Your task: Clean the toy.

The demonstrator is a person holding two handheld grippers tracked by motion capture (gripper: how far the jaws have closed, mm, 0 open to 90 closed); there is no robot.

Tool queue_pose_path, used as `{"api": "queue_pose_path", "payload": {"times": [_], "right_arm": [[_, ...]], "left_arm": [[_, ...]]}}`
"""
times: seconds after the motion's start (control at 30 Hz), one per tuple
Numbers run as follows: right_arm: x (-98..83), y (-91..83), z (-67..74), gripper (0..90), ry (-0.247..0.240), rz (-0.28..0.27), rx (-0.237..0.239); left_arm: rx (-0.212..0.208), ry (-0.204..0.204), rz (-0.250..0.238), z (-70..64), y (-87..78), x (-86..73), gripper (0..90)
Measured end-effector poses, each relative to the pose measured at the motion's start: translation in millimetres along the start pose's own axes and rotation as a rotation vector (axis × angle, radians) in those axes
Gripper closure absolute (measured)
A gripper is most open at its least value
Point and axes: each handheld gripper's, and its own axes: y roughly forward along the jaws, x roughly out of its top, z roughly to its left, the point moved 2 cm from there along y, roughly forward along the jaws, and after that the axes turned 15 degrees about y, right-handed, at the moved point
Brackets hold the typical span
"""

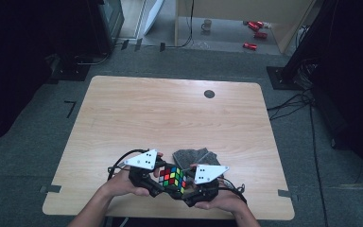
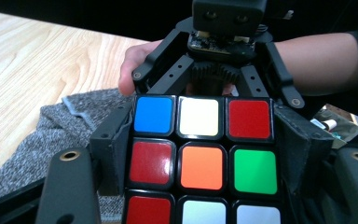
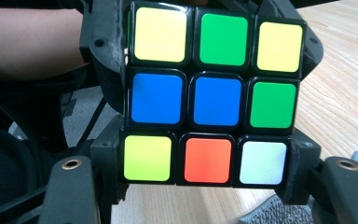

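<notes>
One scrambled puzzle cube (image 1: 172,179) is held above the near edge of the tabletop (image 1: 170,113), between the two hand-held grippers, just in front of a grey cloth (image 1: 194,157) that lies flat on the wood. The left hand-held gripper (image 1: 159,178) and the right hand-held gripper (image 1: 189,187) face each other, each on an opposite part of the cube. In the left gripper view the padded jaws flank the cube's lower rows, and the other gripper's jaws clasp the top row; in the right gripper view the near jaws sit beside the bottom row and the far ones bracket the upper rows. The right one looks clenched on the cube. For the left I cannot tell whether its pads press or merely bracket the cube. Judgement: the step in hand is a layer twist, one gripper anchoring the body while the other turns a face. The next move probably calls for a firm grip on both sides, then a roll of one wrist about the cube's axis with the layers kept aligned so nothing jams or slips onto the cloth. Count: one cube, one cloth, two hand-held grippers, two hands, one tabletop with one dark round mark (image 1: 209,93) near its far edge.
</notes>
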Motion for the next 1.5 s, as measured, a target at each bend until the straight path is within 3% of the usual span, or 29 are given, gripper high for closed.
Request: {"api": "queue_pose_path", "payload": {"times": [0.23, 0.47, 0.53, 0.6, 0.63, 0.7, 0.73, 0.8, 0.97, 1.13, 1.27, 1.4, 1.5], "right_arm": [[2.6, -1.4, -0.3, 31.7, 0.011, -0.019, 0.006], [2.9, -14.4, -10.7, 27.9, 0.050, -0.040, -0.027], [4.0, -22.7, -16.1, 27.0, 0.063, -0.061, -0.078], [3.0, -30.5, -24.1, 25.7, 0.072, -0.065, -0.171], [1.0, -34.3, -30.0, 24.8, 0.086, -0.057, -0.237], [-2.7, -38.6, -38.0, 23.6, 0.107, -0.042, -0.315], [-2.7, -38.6, -38.0, 23.6, 0.107, -0.042, -0.315], [-8.6, -41.8, -47.2, 21.8, 0.128, -0.024, -0.398], [-16.2, -29.2, -56.3, 16.3, 0.125, 0.056, -0.542], [-25.0, -25.1, -65.1, 15.6, 0.153, 0.116, -0.620], [-30.7, -24.0, -71.6, 30.4, 0.179, 0.142, -0.634], [-30.1, -26.4, -72.4, 59.9, 0.186, 0.119, -0.653], [-29.0, -29.9, -74.6, 70.3, 0.206, 0.102, -0.656]], "left_arm": [[0.020, 0.024, -0.026, 0.3, -3.7, 2.0, 35.0], [0.111, 0.004, -0.073, 8.6, -20.6, -2.8, 35.2], [0.162, -0.013, -0.098, 12.5, -29.8, -5.9, 35.1], [0.181, -0.019, -0.110, 13.8, -33.1, -7.1, 35.2], [0.208, -0.032, -0.139, 15.9, -38.4, -9.3, 35.2], [0.290, -0.043, -0.175, 19.0, -47.9, -15.1, 35.2], [0.290, -0.043, -0.175, 19.0, -47.9, -15.1, 35.2], [0.353, -0.060, -0.175, 21.6, -52.6, -21.4, 35.2], [0.447, -0.074, -0.147, 23.5, -56.5, -32.6, 35.2], [0.513, -0.089, -0.093, 24.0, -57.3, -42.4, 35.2], [0.538, -0.093, -0.070, 23.6, -55.5, -44.0, 35.2], [0.553, -0.094, -0.065, 23.9, -54.0, -42.5, 35.2], [0.563, -0.094, -0.042, 25.3, -50.9, -43.5, 35.2]]}}
